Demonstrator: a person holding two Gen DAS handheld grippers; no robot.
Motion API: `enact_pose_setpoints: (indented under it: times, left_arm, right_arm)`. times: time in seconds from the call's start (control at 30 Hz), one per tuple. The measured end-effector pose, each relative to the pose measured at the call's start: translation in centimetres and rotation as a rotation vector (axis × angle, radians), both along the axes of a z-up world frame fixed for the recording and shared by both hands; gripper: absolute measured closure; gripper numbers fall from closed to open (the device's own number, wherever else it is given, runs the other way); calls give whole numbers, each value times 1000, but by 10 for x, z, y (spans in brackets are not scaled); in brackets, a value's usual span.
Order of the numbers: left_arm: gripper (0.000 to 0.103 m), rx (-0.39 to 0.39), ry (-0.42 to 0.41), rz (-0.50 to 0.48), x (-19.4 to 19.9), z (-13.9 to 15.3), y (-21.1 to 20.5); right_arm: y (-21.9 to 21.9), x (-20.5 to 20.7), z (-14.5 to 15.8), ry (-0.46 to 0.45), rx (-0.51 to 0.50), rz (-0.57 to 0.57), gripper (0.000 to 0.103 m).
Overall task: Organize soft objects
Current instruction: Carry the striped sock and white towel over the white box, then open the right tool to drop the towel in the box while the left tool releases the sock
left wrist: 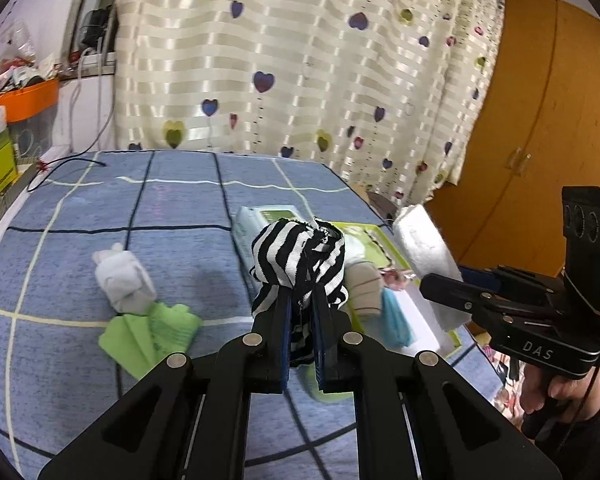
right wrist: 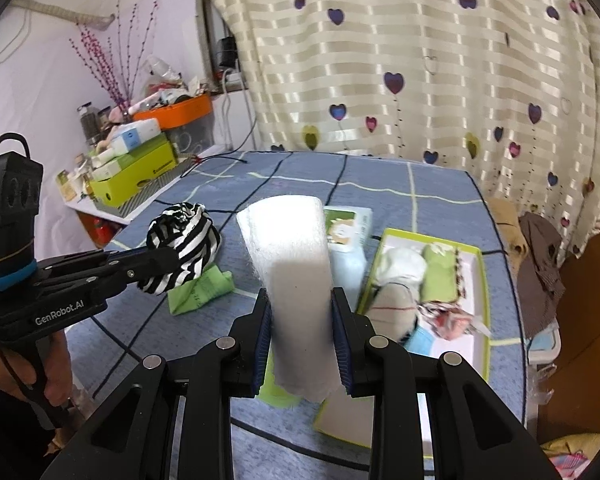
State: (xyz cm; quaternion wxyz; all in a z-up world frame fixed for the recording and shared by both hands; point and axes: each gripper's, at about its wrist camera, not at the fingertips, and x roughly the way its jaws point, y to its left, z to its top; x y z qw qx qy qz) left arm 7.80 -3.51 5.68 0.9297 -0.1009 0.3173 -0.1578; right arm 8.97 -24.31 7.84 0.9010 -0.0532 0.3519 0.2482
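My left gripper [left wrist: 302,300] is shut on a black-and-white striped cloth ball [left wrist: 300,260] and holds it above the blue checked table. The ball also shows in the right wrist view [right wrist: 184,246]. My right gripper [right wrist: 302,312] is shut on a white rolled towel [right wrist: 296,280], upright, raised over the table; the towel also shows in the left wrist view [left wrist: 424,256]. A green-rimmed tray [right wrist: 482,280] on the right holds several soft items. A white rolled sock [left wrist: 122,282] and a green folded cloth [left wrist: 152,332] lie on the table to the left.
A pale tissue pack [right wrist: 350,240] lies beside the tray. Boxes and an orange bin [right wrist: 176,114] crowd a shelf at the left. A heart-patterned curtain [left wrist: 300,60] hangs behind the table. A wooden wardrobe [left wrist: 540,120] stands at the right.
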Motion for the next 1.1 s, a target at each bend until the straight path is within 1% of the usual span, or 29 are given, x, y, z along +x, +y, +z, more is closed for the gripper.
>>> enact_pose_setpoints:
  times: [0.2, 0.4, 0.67, 0.8, 1.1]
  left_arm:
    - [94, 13, 1, -39, 3, 4, -24]
    - [94, 22, 21, -72, 11, 1, -46]
    - [94, 41, 49, -127, 21, -5, -78]
    - [94, 49, 67, -156, 26, -11, -94]
    - [94, 66, 112, -186, 37, -28, -115]
  right_arm:
    - [-20, -1, -1, -1, 15, -30, 76]
    - [-41, 4, -6, 12, 29, -62, 76]
    - [-84, 16, -19, 42, 55, -152, 76]
    - [-102, 22, -34, 81, 73, -198, 76]
    - [-111, 38, -76, 174, 63, -239, 76]
